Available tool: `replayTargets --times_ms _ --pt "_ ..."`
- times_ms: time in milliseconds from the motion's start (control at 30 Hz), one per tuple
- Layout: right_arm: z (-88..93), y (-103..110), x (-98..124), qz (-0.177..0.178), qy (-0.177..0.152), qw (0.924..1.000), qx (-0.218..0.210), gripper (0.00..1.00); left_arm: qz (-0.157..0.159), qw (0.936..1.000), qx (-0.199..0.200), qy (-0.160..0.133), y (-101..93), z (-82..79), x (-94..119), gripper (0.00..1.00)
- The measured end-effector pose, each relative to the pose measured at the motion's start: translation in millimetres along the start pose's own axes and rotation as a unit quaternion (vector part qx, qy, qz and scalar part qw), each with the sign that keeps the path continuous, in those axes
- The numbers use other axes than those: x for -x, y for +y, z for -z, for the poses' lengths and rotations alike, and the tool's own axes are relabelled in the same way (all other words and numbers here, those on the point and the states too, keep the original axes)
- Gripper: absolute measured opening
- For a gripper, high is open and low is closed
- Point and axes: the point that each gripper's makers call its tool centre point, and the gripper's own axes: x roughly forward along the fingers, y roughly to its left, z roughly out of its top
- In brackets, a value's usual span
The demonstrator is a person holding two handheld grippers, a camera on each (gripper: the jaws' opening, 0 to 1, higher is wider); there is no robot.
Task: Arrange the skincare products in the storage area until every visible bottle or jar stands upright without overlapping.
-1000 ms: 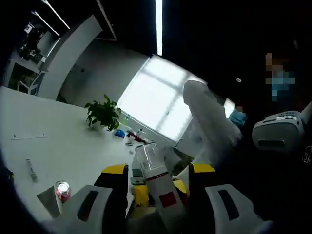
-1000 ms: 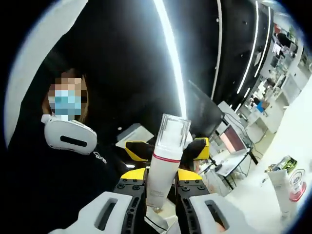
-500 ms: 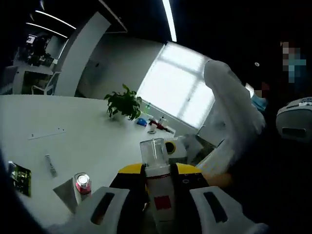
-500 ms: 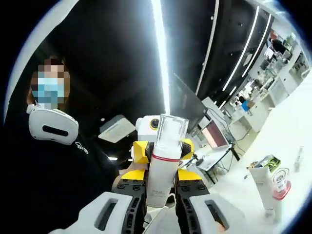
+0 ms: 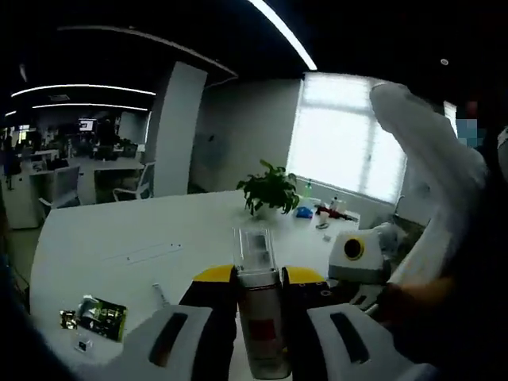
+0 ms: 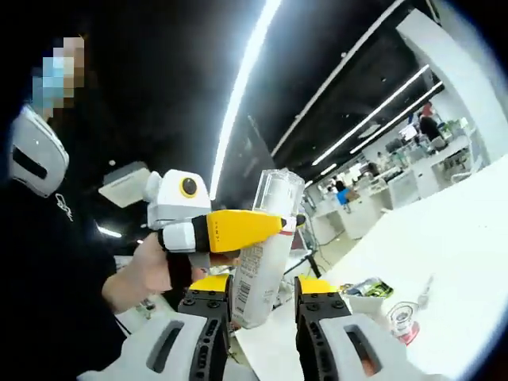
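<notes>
Both tongs are gripping the same pump bottle (image 5: 260, 317) in mid-air, above the white surface (image 5: 119, 238).

Left gripper view: the left tongs (image 5: 259, 278) are clenching on the bottle's body, yellow-tipped jaws pressing either side. The bottle is standing upright between them, its clear cap (image 5: 254, 250) on top and a red square label on its front. The right tongs (image 5: 357, 258) are entering from the right, with a hand and a white sleeve (image 5: 429, 175) behind them. A potted plant (image 5: 270, 189) is sitting near the far edge of the surface, with small items just beside it. A green packet (image 5: 95, 316) is lying near the near-left edge.

Right gripper view: the right tongs (image 6: 262, 286) are grasping the bottle (image 6: 258, 274) low on its body; the bottle is tilting slightly to the right. The left tongs (image 6: 254, 226) are crossing in from the left, their yellow jaw lying against the bottle just under the clear cap. A red-rimmed jar (image 6: 403, 321) is resting on the surface at lower right.
</notes>
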Motion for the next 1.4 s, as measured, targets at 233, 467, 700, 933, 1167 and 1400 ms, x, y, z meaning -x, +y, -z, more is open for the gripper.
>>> replayTargets --times_ms 233,467,700,933,1167,1400 --pt "-1.2 -15.5 -4.0 0.094 0.007 0.9947 0.042 0.28 -0.078 0.996 -0.037 -0.022 10.5 0.9 0.7 0.18" --pt "-4.4 -6.9 -6.4 0.114 0.01 0.9908 0.072 0.15 -0.093 0.994 -0.048 -0.034 8.6 -2.8 0.3 0.18" --pt "-3.2 -5.7 -3.0 0.109 0.013 0.9916 0.07 0.12 -0.095 0.9927 -0.062 -0.04 3.3 -5.7 3.6 0.18" --pt "-6.1 -9.7 5.2 0.091 0.002 0.9946 0.051 0.1 -0.086 0.9921 -0.078 -0.048 -2.9 -9.4 4.6 0.2" --pt "-5.1 -9.3 9.5 0.087 0.004 0.9949 0.05 0.1 -0.074 0.9927 -0.087 -0.04 -6.6 -6.9 2.9 0.21" --pt "-1.8 -11.7 16.0 0.073 0.01 0.9956 0.058 0.1 -0.035 0.9957 -0.082 -0.024 -6.5 -3.0 5.4 0.23"
